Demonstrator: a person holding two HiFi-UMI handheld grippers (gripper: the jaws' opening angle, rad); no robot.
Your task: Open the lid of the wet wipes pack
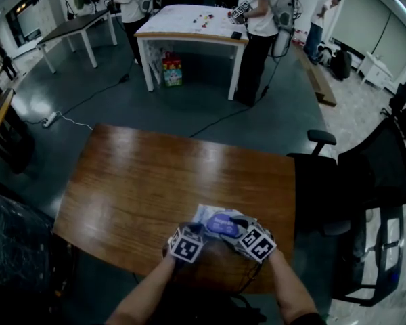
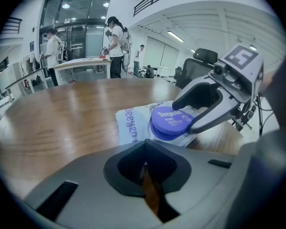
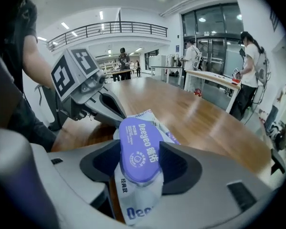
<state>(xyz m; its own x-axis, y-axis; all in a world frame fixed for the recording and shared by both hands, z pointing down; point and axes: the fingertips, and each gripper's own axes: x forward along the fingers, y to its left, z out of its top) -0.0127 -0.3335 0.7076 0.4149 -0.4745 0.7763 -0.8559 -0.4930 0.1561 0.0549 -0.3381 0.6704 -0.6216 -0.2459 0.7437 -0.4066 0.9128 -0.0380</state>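
While the right hand-held gripper [image 3: 139, 159] clamps the purple lid [image 3: 138, 137] from both sides, seemingly to pry it up, the left hand-held gripper [image 2: 144, 171] sits clenched and empty just beside the wet wipes pack [image 1: 204, 214], which lies near the front edge of the desk [image 1: 155, 181]; both forearms [image 1: 149, 296] angle inward.

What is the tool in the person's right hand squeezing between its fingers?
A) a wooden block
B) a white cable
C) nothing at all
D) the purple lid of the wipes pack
D: the right gripper view shows the purple lid of the wet wipes pack pinched between the fingers of the right gripper.
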